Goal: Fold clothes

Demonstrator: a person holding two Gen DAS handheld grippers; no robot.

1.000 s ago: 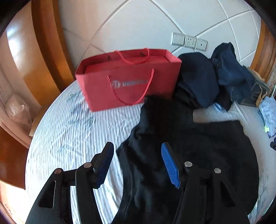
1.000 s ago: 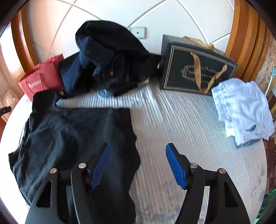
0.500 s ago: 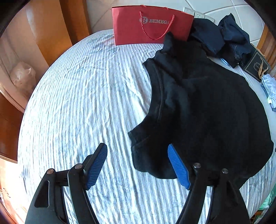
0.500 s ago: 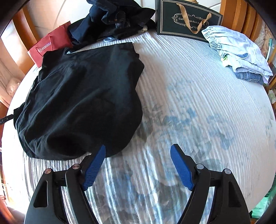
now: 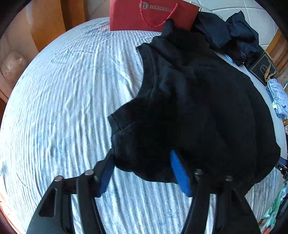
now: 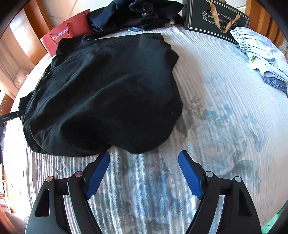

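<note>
Black shirt (image 6: 100,93) lies rumpled on the bed (image 6: 225,111); left hand-held gripper (image 5: 142,162) and right hand-held gripper (image 6: 144,162) both gape apart.

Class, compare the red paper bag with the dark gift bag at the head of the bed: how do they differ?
The red paper bag carries plain lettering; the dark gift bag has gold script inside an ornate frame. The red paper bag has twisted red cord handles, the dark gift bag a flat tan ribbon handle. The red one stands left of the dark clothes pile, the dark one right. Both stand upright.
</note>
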